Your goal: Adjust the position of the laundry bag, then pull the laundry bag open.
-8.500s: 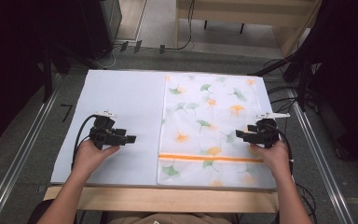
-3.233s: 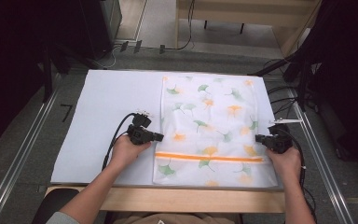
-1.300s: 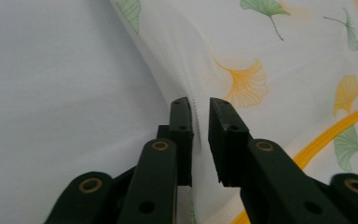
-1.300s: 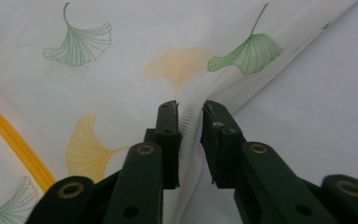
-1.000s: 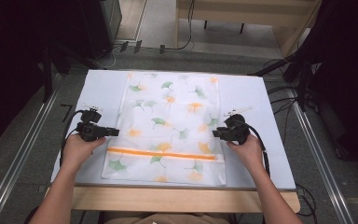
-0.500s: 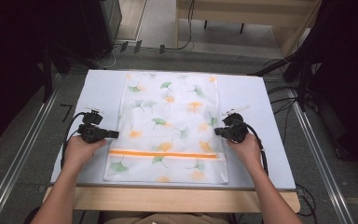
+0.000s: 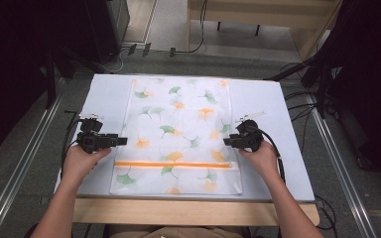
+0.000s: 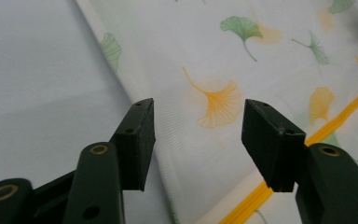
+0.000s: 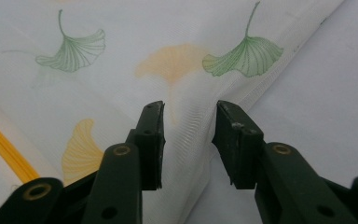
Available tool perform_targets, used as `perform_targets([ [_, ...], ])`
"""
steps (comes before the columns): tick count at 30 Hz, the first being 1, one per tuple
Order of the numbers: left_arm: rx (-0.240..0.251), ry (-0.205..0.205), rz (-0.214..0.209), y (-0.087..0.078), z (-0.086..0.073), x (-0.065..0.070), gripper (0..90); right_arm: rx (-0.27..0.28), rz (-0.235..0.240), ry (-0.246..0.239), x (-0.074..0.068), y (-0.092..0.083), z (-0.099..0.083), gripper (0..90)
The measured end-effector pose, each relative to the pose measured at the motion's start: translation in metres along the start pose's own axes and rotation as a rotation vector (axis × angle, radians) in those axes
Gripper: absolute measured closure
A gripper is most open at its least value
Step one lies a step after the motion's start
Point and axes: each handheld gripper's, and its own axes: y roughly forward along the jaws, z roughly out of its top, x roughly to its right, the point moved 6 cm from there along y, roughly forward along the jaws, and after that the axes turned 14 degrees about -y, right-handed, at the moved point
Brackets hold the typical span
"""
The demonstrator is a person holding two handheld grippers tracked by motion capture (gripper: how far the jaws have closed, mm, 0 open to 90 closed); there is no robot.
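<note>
Cloth (image 7: pixel 178 134) printed with ginkgo leaves and crossed by an orange stripe (image 7: pixel 176 164) lies flat on the pale surface (image 7: pixel 278 129), a little left of its middle. We hold our forearms in from the near edge, one on each side of the cloth, wrists level and both claws pointing inward at each other. Our left claw (image 7: pixel 121 141) sits at the cloth's left edge; its jaws have just been opening and stand wide, gripping nothing. Our right claw (image 7: pixel 226 142) sits at the right edge, likewise just opened, narrower, off the fabric.
</note>
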Motion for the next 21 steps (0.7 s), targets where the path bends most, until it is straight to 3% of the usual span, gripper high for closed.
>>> perform_targets([
  [12,-0.025,0.06,0.006,0.003,-0.001,0.024,39.8,0.045,-0.008,-0.016,-0.008,-0.02,-0.001,58.0],
  [21,-0.061,0.13,-0.038,0.013,-0.003,0.052,37.4,0.054,-0.026,-0.013,-0.013,-0.041,-0.012,55.9],
])
